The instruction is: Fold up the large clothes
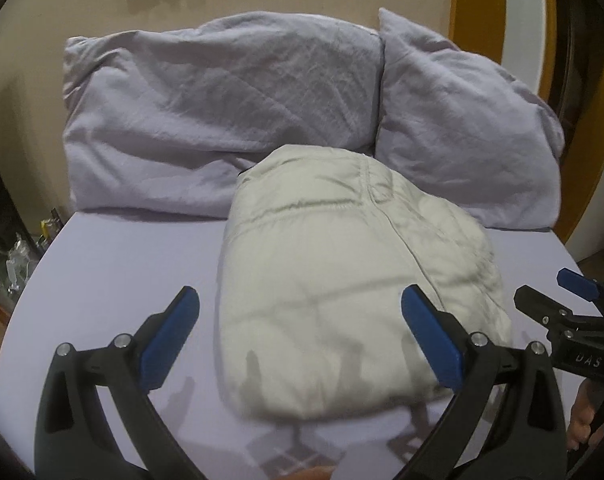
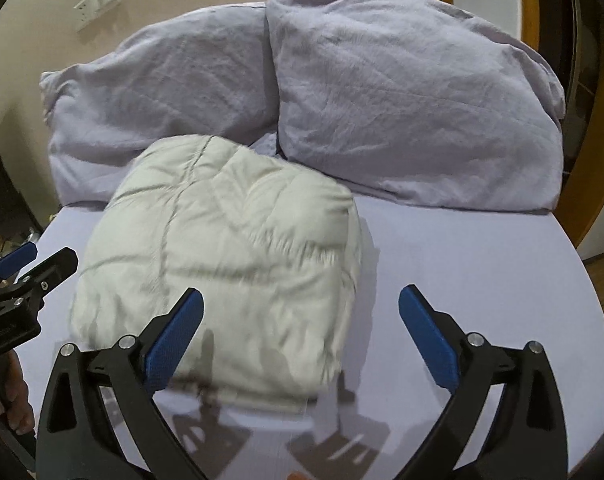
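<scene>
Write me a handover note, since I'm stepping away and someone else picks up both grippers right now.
Left gripper: open, holding nothing, above the near edge of the puffy cream jacket.
Right gripper: open, holding nothing, over the jacket's right side.
Jacket: folded into a compact bundle on the lilac bed sheet, just in front of two pillows.
Done: folding looks finished.
Left: perhaps only tidying; no other garment visible.

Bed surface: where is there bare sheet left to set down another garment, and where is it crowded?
Bare sheet lies right of the folded cream jacket, in front of the right pillow. A narrower strip runs left of the jacket, below the left pillow. The head of the bed is crowded: the jacket reaches both pillows.
</scene>
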The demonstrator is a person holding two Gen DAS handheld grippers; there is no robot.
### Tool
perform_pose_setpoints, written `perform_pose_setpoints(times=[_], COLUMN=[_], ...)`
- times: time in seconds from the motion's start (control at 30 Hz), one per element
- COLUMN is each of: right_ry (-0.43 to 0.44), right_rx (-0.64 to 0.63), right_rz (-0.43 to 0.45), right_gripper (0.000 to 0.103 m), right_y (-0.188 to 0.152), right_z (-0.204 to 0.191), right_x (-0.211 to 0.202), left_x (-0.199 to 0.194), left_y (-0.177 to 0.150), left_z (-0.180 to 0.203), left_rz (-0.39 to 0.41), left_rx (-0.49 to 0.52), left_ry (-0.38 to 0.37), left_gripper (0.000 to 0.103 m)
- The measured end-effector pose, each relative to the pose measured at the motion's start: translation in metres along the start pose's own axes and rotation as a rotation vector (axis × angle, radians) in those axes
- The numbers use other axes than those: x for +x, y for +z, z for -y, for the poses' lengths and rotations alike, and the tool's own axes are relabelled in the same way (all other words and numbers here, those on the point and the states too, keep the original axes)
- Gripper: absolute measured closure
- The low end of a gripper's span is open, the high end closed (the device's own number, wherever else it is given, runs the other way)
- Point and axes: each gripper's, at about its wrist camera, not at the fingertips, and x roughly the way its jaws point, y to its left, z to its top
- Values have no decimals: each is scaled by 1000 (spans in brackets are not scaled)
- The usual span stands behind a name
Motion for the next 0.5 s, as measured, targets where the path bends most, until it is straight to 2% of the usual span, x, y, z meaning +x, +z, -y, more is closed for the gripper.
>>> perform_pose_setpoints(times=[0.3, 0.5], right_ry=[35, 70], right_rx=[18, 20], right_rz=[-48, -57], right_gripper=[1, 1], right_y=[-44, -62], right_z=[-6, -12], right_x=[-47, -61], left_x=[-60, -90], left_y=[-51, -69], left_z=[5, 2], left_rz=[-27, 4], left_rx=[-30, -34], left_ry=[-41, -35], left_gripper=[2, 2])
